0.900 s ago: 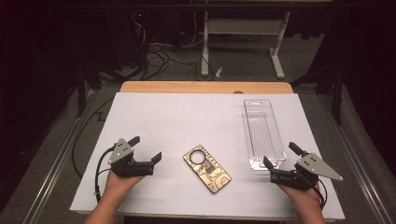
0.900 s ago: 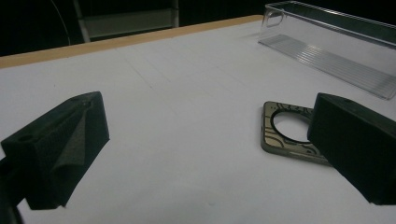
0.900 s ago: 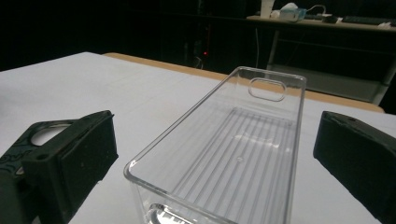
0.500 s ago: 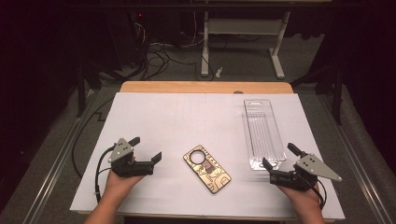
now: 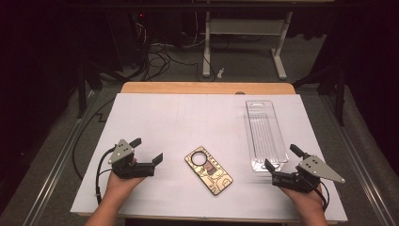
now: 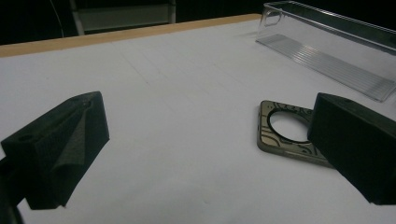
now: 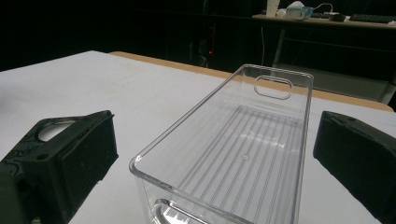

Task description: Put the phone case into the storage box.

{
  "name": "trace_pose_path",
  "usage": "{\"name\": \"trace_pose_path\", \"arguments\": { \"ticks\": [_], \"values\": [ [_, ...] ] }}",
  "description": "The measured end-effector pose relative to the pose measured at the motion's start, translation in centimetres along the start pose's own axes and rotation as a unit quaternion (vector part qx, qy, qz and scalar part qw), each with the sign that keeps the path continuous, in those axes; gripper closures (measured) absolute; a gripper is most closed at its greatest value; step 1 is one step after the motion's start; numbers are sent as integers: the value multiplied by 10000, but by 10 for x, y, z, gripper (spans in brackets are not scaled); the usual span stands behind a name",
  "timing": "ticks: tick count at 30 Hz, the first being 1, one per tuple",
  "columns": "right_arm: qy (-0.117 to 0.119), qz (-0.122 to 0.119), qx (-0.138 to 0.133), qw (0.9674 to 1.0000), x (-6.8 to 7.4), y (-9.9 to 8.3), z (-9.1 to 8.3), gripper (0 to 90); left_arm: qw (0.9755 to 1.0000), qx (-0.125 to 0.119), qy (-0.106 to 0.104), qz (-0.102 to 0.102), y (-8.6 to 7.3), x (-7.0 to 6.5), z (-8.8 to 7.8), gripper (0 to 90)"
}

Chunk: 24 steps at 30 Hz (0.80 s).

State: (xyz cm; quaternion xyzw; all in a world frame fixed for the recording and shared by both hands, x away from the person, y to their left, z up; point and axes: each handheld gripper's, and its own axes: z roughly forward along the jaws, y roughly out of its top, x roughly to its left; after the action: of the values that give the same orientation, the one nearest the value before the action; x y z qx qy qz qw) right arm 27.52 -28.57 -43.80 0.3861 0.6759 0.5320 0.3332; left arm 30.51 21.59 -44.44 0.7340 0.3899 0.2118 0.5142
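1. The table (image 5: 188, 113) spreads before me under a white sheet, with a bare wooden strip along its far edge.
2. The clear bin (image 5: 265, 134) lies lengthwise on the right half of the sheet, open side up, ribbed floor bare, an oval handle slot in its far wall. In the right gripper view its near rim (image 7: 187, 172) sits between my jaws, touching neither.
3. My right gripper (image 5: 282, 162) rests low on the sheet just before the bin's near end, jaws spread wide, nothing in them.
4. My left gripper (image 5: 147, 149) rests at the left, also spread wide and empty, pointing toward the middle of the sheet.
5. The phone case (image 5: 208, 170) lies flat near the front, between the two grippers and apart from both, brass-coloured with dark line patterns and a round hole at its far end. In the left gripper view it (image 6: 280, 128) sits just past my right-hand jaw, partly hidden by it.
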Motion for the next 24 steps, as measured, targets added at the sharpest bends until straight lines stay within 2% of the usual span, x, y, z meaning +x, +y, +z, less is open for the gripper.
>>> {"name": "trace_pose_path", "arguments": {
  "ticks": [12, 18, 19, 24],
  "values": [
    [28, -30, -27, 10000, 1, 0, 0, 0, 10000, 72, -13, -18, 0, 1, 0, 24],
    [41, -47, -45, 10000, 2, 2, 0, 0, 9999, 76, -3, 71, -1, 0, 0, 114],
    [44, -34, -59, 10000, 3, 2, 0, 0, 10000, 41, -3, 55, -1, 0, -1, 155],
    [55, -43, -66, 10000, 3, 2, 0, 0, 10000, -32, 3, -52, 0, 2, -4, 214]
  ]
}}
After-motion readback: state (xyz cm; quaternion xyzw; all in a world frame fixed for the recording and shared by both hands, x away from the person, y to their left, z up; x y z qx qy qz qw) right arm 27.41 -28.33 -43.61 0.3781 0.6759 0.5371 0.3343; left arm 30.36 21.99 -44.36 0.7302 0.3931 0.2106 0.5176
